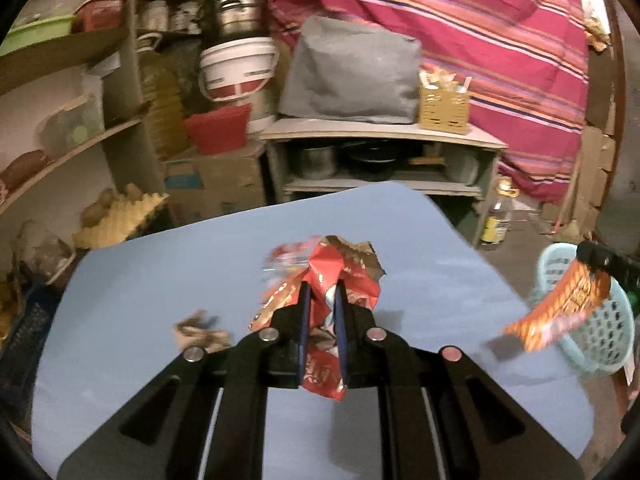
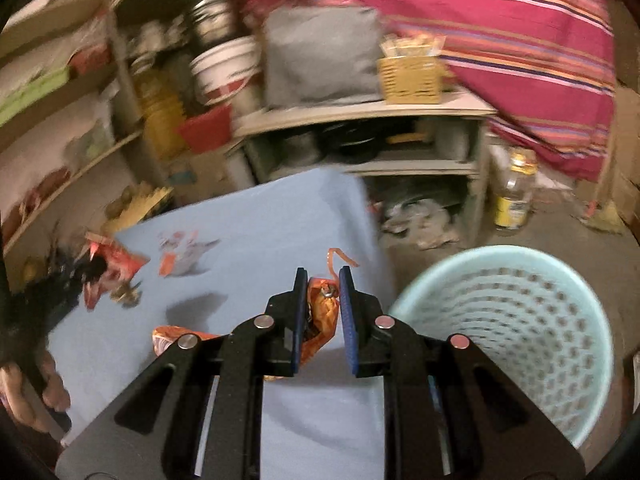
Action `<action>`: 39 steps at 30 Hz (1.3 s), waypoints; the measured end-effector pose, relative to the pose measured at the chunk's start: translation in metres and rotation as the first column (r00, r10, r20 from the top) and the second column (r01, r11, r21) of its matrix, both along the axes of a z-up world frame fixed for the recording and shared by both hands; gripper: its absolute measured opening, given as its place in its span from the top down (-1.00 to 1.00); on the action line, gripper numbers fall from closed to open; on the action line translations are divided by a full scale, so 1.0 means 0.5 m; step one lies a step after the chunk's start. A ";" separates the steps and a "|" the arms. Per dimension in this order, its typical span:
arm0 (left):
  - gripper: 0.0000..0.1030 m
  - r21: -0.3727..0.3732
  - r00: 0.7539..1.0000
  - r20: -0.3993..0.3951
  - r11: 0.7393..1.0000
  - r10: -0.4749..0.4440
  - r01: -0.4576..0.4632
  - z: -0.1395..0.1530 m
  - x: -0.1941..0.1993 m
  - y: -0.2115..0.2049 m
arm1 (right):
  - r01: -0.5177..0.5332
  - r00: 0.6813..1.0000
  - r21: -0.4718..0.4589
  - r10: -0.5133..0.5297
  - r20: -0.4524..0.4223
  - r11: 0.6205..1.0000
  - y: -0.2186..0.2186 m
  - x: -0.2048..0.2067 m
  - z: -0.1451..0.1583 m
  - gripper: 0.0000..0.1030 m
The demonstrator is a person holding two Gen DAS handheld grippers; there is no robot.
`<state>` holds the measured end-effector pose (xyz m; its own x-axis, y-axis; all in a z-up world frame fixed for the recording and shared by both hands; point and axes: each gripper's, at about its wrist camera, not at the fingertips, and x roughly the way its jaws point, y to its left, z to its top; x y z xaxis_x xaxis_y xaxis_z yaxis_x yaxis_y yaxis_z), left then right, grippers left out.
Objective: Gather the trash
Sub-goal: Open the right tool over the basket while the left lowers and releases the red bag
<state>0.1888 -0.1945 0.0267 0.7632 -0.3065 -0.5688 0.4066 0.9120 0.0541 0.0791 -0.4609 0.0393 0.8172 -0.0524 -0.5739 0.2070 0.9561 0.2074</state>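
Note:
My left gripper (image 1: 320, 292) is shut on a crumpled red snack wrapper (image 1: 340, 276) above the blue table (image 1: 160, 280). A small brown crumpled scrap (image 1: 200, 330) lies on the table to its left. My right gripper (image 2: 324, 280) is shut on an orange snack wrapper (image 2: 320, 320), which hangs near the table's right edge beside the light blue perforated basket (image 2: 520, 320). In the left wrist view the orange wrapper (image 1: 560, 308) hangs in front of the basket (image 1: 600, 340). A clear wrapper with red print (image 2: 180, 256) lies on the table at the far left.
A low shelf unit (image 1: 380, 136) with pots stands behind the table, a grey bag and yellow basket (image 1: 444, 108) on top. Wooden shelves with buckets and containers fill the left. An oil bottle (image 2: 514, 196) stands on the floor. A striped red cloth hangs at the back right.

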 end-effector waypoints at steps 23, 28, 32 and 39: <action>0.76 -0.040 0.970 -0.024 0.969 -0.243 0.242 0.000 -0.140 -0.358 | 0.252 0.964 -0.004 -0.252 -0.082 0.968 -0.276 -0.149 -0.062 -0.01; 0.76 -0.044 0.964 -0.035 0.964 -0.265 0.263 -0.003 -0.151 -0.393 | 0.278 0.955 -0.021 -0.278 -0.101 0.960 -0.281 -0.154 -0.072 -0.44; 0.76 -0.028 0.956 -0.030 0.956 -0.292 0.291 -0.013 -0.163 -0.434 | 0.333 0.940 -0.068 -0.337 -0.062 0.941 -0.289 -0.179 -0.057 -0.72; 0.76 -0.019 0.935 -0.071 0.938 -0.348 0.347 -0.059 -0.167 -0.511 | 0.371 0.928 -0.075 -0.372 -0.006 0.926 -0.298 -0.206 -0.038 -0.80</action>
